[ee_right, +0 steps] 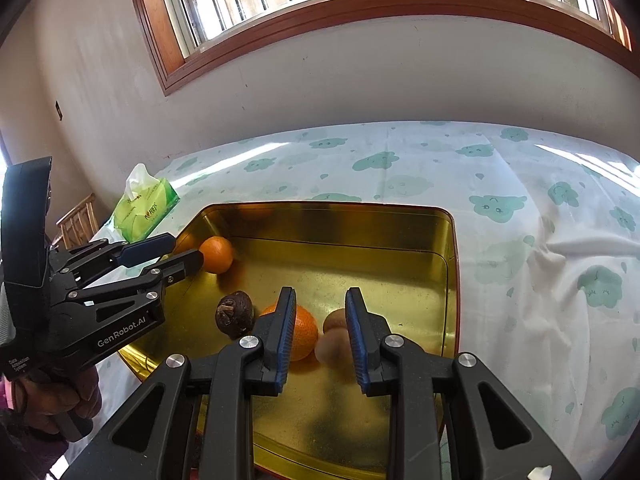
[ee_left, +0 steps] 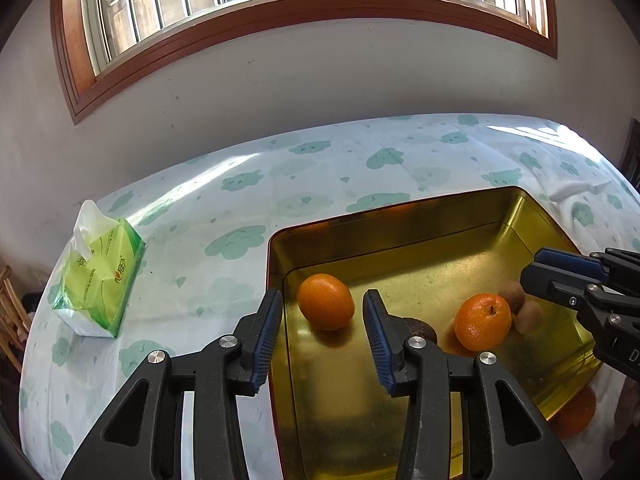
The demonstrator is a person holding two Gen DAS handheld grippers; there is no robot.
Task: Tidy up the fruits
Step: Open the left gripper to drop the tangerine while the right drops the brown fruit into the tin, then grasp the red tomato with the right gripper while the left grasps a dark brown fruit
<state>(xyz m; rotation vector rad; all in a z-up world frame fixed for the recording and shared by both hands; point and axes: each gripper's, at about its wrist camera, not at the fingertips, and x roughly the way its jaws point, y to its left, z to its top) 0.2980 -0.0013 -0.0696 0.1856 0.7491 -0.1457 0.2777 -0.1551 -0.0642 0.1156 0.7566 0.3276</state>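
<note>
A gold metal tin point(ee_left: 400, 216) point(ee_right: 450, 280) lies on the cloud-print tablecloth. It holds one orange point(ee_left: 326, 301) point(ee_right: 216, 254) at its left side, a second orange point(ee_left: 482, 322) point(ee_right: 304, 332), a dark brown fruit point(ee_left: 420, 327) point(ee_right: 235, 314) and two small tan-brown fruits point(ee_left: 528, 316) point(ee_right: 334, 342). My left gripper point(ee_left: 322, 312) point(ee_right: 176, 250) is open, hovering just in front of the first orange. My right gripper point(ee_right: 320, 304) point(ee_left: 538, 268) is open above the tan fruits and second orange, holding nothing.
A green tissue pack point(ee_left: 100, 276) point(ee_right: 146, 208) stands on the table left of the tin. Another orange point(ee_left: 576, 416) shows beyond the tin's near right corner. A wall with a window runs behind the table. A wooden chair point(ee_right: 78, 220) stands at the left.
</note>
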